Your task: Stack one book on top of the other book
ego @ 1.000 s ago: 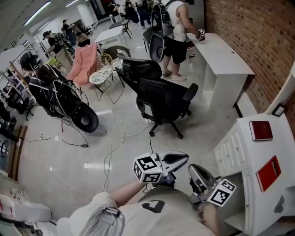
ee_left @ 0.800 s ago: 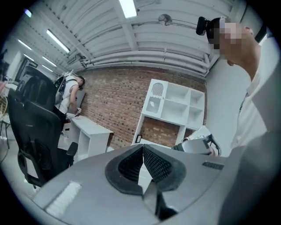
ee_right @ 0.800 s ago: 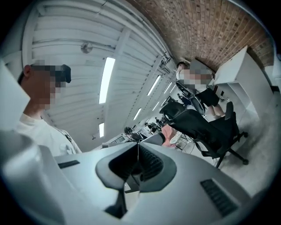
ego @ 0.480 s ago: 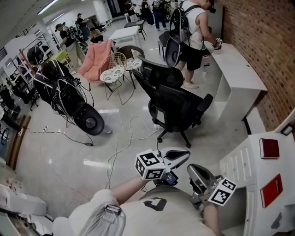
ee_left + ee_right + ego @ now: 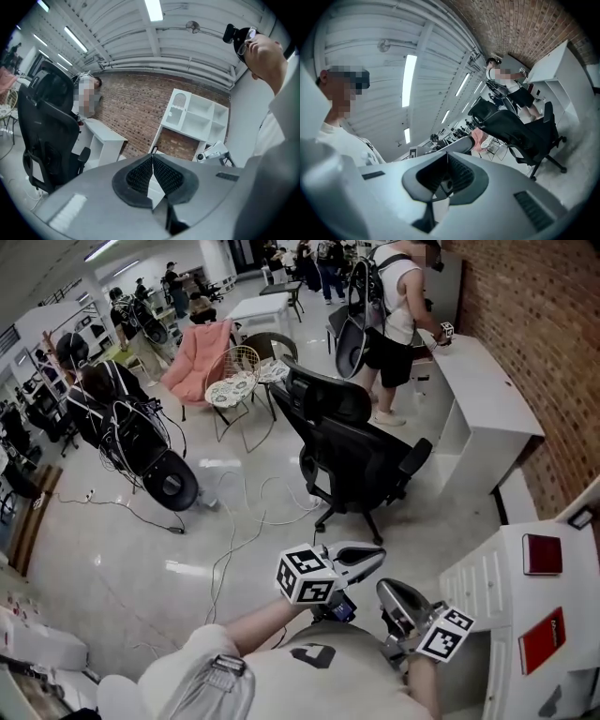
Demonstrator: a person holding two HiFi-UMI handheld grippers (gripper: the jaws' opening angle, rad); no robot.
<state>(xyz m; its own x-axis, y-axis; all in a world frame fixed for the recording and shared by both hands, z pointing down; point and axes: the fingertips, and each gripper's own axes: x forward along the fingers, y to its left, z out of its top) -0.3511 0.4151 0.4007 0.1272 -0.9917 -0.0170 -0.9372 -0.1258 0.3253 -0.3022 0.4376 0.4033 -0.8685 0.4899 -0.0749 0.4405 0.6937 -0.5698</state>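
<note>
Approach stage judged: left tool (image 5: 364, 559) and right tool (image 5: 392, 599) are held empty, jaws together, well apart from dark red book (image 5: 542, 554) and bright red book (image 5: 542, 640), laid separately on white table (image 5: 577, 596); reach and opening required next.

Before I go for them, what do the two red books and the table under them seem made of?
Farther book: dark red, matte cover, perhaps cloth or board. Nearer book: brighter red, smooth, likely coated paper. Table: white, smooth panels, probably laminated board. All small here, so guesses.
</note>
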